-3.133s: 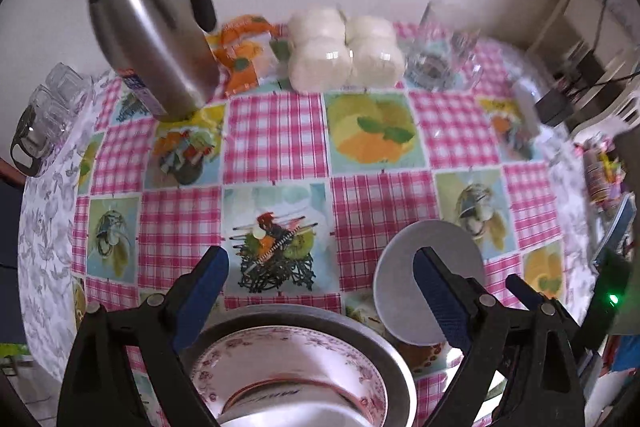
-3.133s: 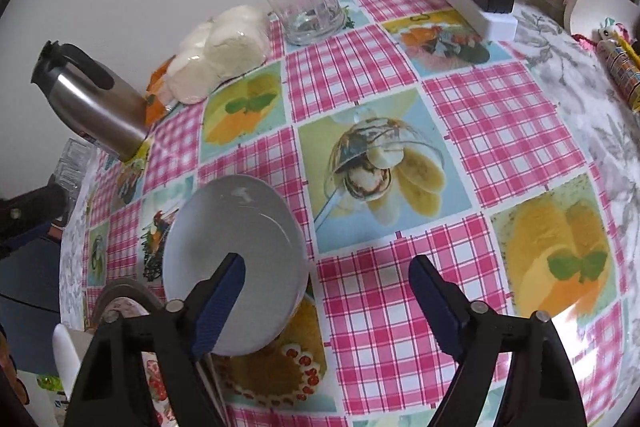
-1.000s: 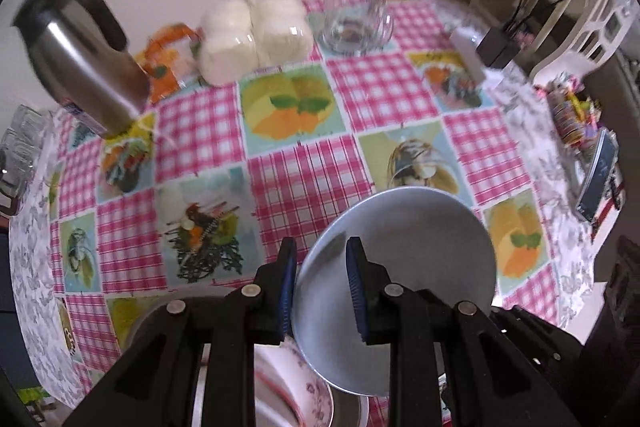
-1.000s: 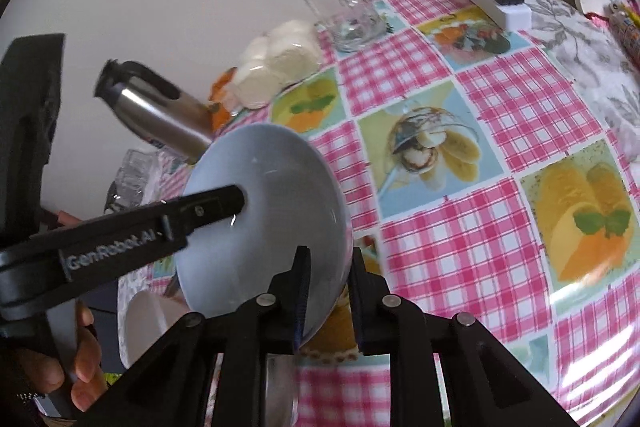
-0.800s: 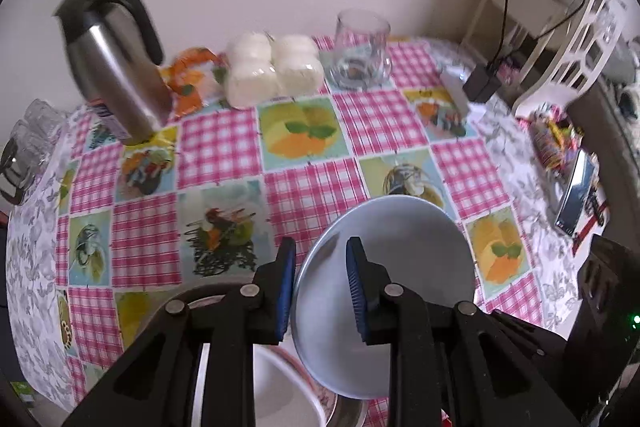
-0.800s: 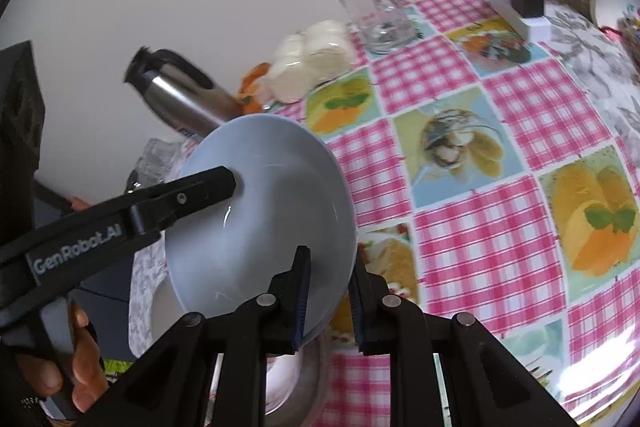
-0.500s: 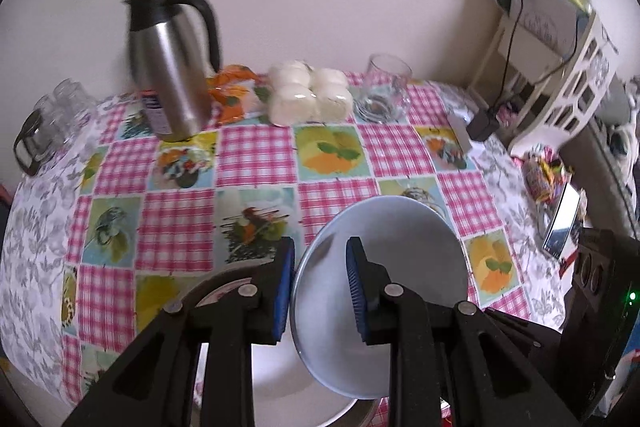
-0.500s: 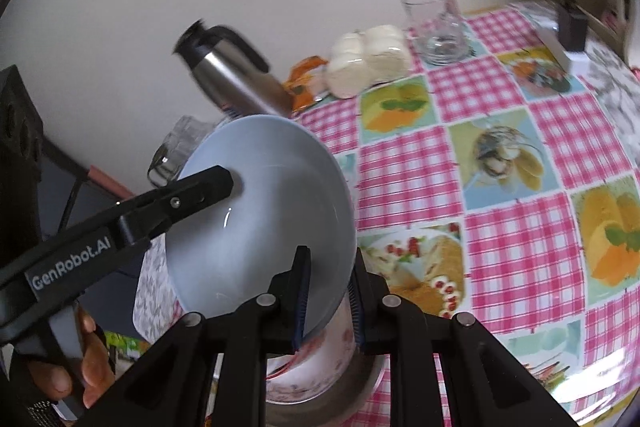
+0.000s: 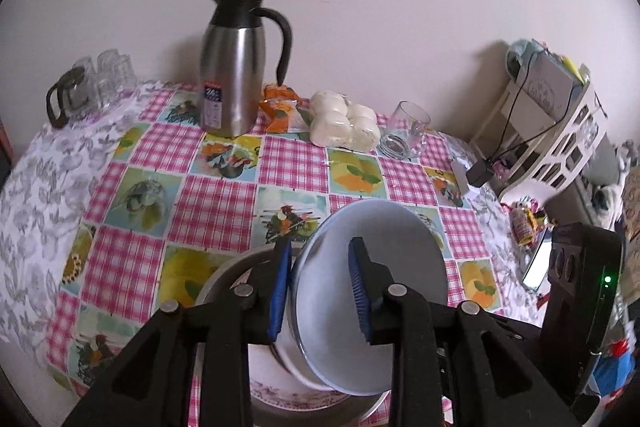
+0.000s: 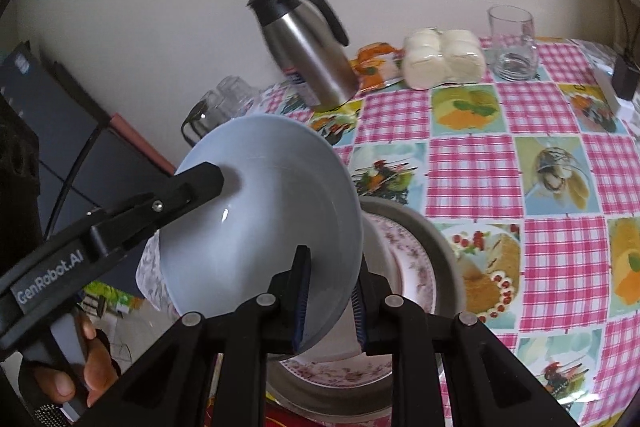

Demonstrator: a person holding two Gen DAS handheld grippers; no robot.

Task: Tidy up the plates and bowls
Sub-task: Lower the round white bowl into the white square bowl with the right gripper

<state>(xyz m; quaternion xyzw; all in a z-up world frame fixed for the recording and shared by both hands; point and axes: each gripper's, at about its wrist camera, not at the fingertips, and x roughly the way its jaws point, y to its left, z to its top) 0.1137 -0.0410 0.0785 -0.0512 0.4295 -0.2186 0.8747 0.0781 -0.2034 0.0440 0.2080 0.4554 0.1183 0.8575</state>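
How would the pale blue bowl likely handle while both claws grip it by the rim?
The pale blue bowl looks rigid and glazed, so probably slippery under the left claw and right claw. Held tilted over the floral plate, it would likely chip if dropped.

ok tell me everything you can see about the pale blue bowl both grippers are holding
The pale blue bowl looks like glossy glazed ceramic, plain, round with a wide flaring rim. It is tilted steeply on edge, off the table, above the floral plate stack. The left gripper is shut on one side of its rim and the right gripper on the opposite side. It looks empty.
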